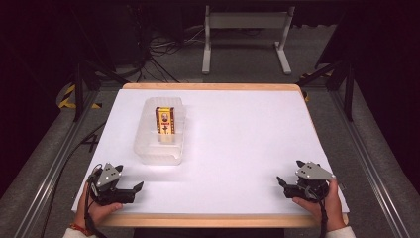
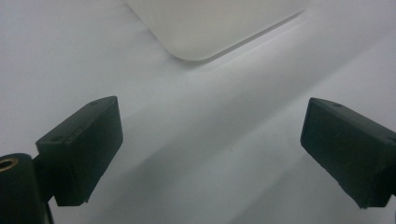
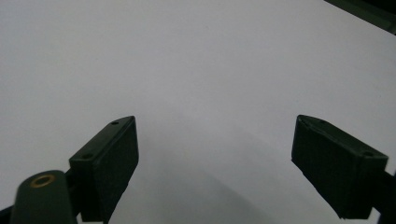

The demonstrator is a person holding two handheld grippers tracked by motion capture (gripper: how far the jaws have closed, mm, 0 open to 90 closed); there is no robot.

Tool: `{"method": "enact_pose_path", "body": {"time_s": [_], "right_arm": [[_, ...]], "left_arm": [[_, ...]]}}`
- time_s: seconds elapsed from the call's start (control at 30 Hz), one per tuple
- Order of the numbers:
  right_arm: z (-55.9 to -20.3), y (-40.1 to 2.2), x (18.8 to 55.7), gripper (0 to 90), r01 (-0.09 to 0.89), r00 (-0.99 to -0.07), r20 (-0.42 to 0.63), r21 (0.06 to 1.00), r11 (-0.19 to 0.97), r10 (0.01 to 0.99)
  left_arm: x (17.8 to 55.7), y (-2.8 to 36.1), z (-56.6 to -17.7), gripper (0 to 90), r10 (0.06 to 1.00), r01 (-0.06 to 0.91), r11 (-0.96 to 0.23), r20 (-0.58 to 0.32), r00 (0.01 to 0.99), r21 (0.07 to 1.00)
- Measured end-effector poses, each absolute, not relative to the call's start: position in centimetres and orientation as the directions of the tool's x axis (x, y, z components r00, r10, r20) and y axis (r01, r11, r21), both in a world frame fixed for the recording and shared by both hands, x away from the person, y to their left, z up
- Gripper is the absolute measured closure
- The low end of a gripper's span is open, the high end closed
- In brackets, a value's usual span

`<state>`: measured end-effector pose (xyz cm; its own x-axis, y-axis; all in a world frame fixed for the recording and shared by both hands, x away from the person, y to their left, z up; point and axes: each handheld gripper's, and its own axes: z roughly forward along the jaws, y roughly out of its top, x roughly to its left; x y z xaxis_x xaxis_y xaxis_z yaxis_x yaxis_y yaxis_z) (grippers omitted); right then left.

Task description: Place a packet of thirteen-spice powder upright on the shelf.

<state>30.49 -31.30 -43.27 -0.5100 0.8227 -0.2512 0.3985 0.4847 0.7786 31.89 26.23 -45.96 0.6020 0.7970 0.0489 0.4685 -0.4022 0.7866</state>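
White table (image 1: 237, 148): clear tub (image 1: 161, 148) w/ red-yellow box (image 1: 165, 121), label unreadable. Left tool (image 1: 132, 191), right tool (image 1: 283, 186) wide, empty.

1. The white table top (image 1: 237, 148) lies bare across its middle and whole right half, so a gripper could sweep there freely.
2. The one obstacle on it is a clear plastic container (image 1: 159, 131), standing left of centre toward the far edge, with a red and yellow box (image 1: 165, 120) upright inside it.
3. The left gripper (image 1: 132, 190) rests near the front left corner, jaws spread wide, with only bare surface between it and the container's near corner (image 2: 196, 51).
4. The right gripper (image 1: 286, 188) sits at the front right, jaws wide apart over open white surface (image 3: 210, 93).
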Motion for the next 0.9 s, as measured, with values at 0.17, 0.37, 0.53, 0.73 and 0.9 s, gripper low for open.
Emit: {"method": "enact_pose_path", "body": {"time_s": [0.17, 0.37, 0.53, 0.73, 0.9], "right_arm": [[-43.42, -31.47, 30.44, 15.3, 0.403, -0.512, -0.245, 0.778, 0.482, 0.823], [-43.35, -31.61, 30.39, 15.3, 0.4, -0.509, -0.244, 0.782, 0.478, 0.825], [-43.39, -31.51, 30.43, 15.3, 0.4, -0.515, -0.245, 0.779, 0.483, 0.822], [-43.4, -31.55, 30.42, 15.3, 0.4, -0.514, -0.242, 0.781, 0.48, 0.823], [-43.41, -31.57, 30.43, 15.3, 0.401, -0.515, -0.239, 0.782, 0.478, 0.823]], "left_arm": [[31.93, 25.97, -45.92, 6.4, 0.793, 0.473, -0.407, 0.046, 0.607, 0.781], [31.92, 26.04, -45.84, 6.4, 0.794, 0.466, -0.408, 0.053, 0.606, 0.785], [31.92, 26.06, -45.81, 6.4, 0.795, 0.465, -0.411, 0.059, 0.604, 0.784], [31.82, 25.98, -45.7, 6.4, 0.796, 0.462, -0.408, 0.059, 0.603, 0.787], [31.84, 25.98, -45.65, 6.4, 0.794, 0.46, -0.412, 0.062, 0.605, 0.787]]}}
